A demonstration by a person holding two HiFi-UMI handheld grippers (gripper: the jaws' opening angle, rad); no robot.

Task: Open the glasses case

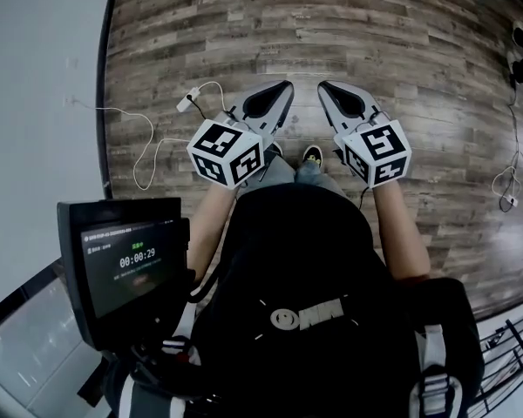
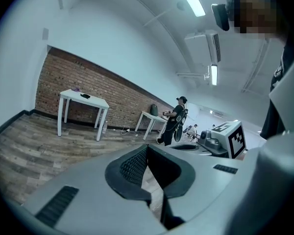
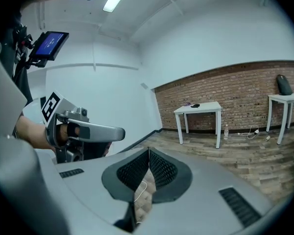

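With the left gripper and right gripper both closed on nothing and no glasses case near their tips, only a table far ahead, they risk arriving shut and knocking the case

Both hand-held grippers closed, empty

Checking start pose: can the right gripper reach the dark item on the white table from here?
Probably not. The right gripper is shut, and the table with the dark item stands far across the floor; the person would need to walk over first.
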